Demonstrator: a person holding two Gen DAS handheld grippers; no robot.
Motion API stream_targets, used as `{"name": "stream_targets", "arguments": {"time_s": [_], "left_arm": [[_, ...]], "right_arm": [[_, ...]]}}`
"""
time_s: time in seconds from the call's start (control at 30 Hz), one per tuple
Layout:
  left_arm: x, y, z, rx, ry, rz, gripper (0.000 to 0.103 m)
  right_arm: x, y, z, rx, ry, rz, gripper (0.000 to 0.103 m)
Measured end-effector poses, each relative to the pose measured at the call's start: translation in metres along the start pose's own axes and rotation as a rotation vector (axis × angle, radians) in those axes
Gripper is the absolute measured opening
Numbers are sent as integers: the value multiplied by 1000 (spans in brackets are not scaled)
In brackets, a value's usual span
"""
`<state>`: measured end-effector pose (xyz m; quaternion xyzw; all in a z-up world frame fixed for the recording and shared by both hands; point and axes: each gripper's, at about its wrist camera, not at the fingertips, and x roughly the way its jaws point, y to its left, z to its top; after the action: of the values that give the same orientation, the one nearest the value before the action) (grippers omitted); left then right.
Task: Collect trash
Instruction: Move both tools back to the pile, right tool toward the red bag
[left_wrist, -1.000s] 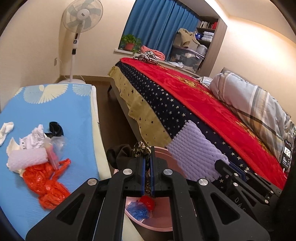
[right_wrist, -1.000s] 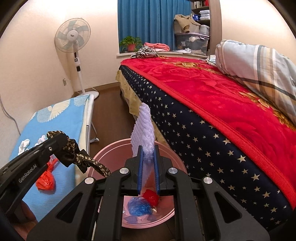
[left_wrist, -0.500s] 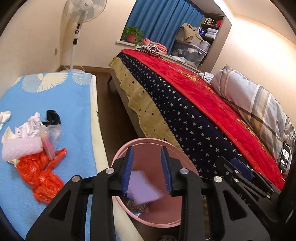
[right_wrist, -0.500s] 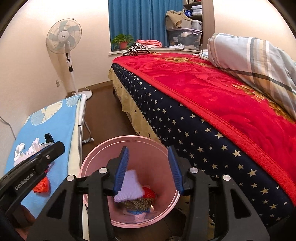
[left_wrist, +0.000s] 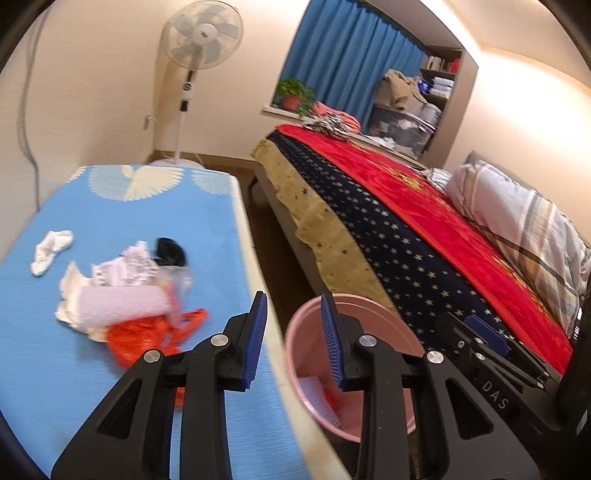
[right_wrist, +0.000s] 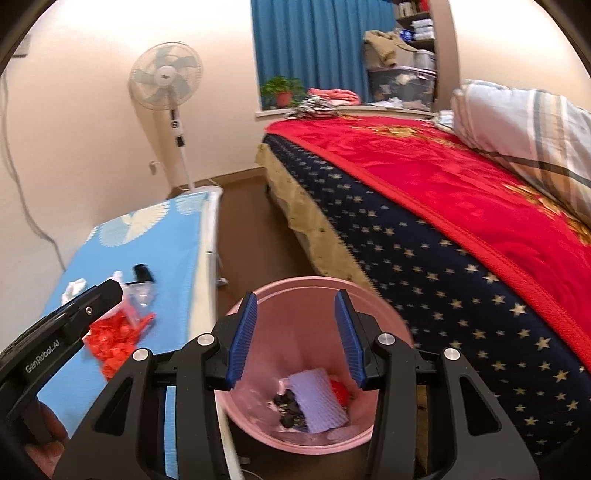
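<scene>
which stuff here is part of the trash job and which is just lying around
Job: pink bin, orange bag, crumpled paper, white foam roll, white scrap.
Just there: fan, bed, pillow, plant.

Pink bin (right_wrist: 388, 314): smooth plastic, slight sheen on the wall. Inside it, lilac foam sheet (right_wrist: 319, 400): matt, bumpy waffle texture. Orange bag (left_wrist: 147, 332) on the board: thin crinkled plastic film, glossy. Board cover (left_wrist: 122, 214): blue cloth, matt, fine weave. Left gripper (left_wrist: 293, 343): black matt plastic arms, blue ribbed pads, shiny metal screw heads. Bed blanket (right_wrist: 461, 177): red plush cloth.
</scene>
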<state>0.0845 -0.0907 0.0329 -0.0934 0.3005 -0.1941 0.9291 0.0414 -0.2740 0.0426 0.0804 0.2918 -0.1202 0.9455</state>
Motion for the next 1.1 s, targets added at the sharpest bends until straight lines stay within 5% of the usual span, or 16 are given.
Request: {"name": "stream_targets", "arguments": {"time_s": [0.63, 1.0, 1.1], "left_arm": [[-64, 104, 6, -143, -178, 257, 28], [-76, 143, 1, -205, -191, 333, 28], [-76, 151, 0, -215, -184, 341, 28]], "right_arm": [[20, 92, -23, -86, 8, 268, 43], [46, 147, -42, -149, 61, 398, 46], [54, 162, -46, -180, 76, 420, 54]]}}
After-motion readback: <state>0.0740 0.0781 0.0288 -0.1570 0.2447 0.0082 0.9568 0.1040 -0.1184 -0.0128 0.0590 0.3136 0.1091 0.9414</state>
